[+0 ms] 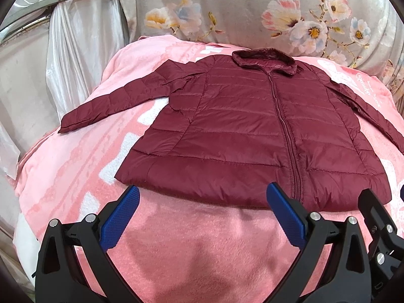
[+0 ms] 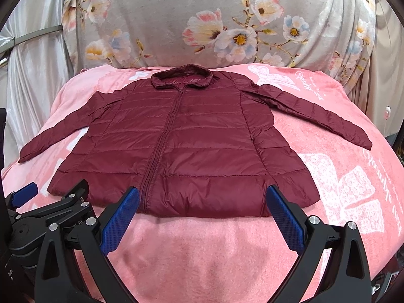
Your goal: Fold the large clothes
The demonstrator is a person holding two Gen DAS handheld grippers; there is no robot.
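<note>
A fleecy pink blanket [image 2: 328, 151] spreads wide, backed by grey floral fabric [image 2: 176, 12]. On it lies the quilted maroon zip jacket [image 2: 192, 149], flat, sleeves splayed. Bare blanket fronts its hem, where the left gripper [image 1: 203, 197] and right gripper [image 2: 203, 198] hover released, empty.

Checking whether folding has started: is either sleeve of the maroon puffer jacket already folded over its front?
No, both sleeves of the maroon puffer jacket lie spread outward on the pink blanket.

Maroon quilted jacket [image 2: 192, 146], zipped, flat
</note>
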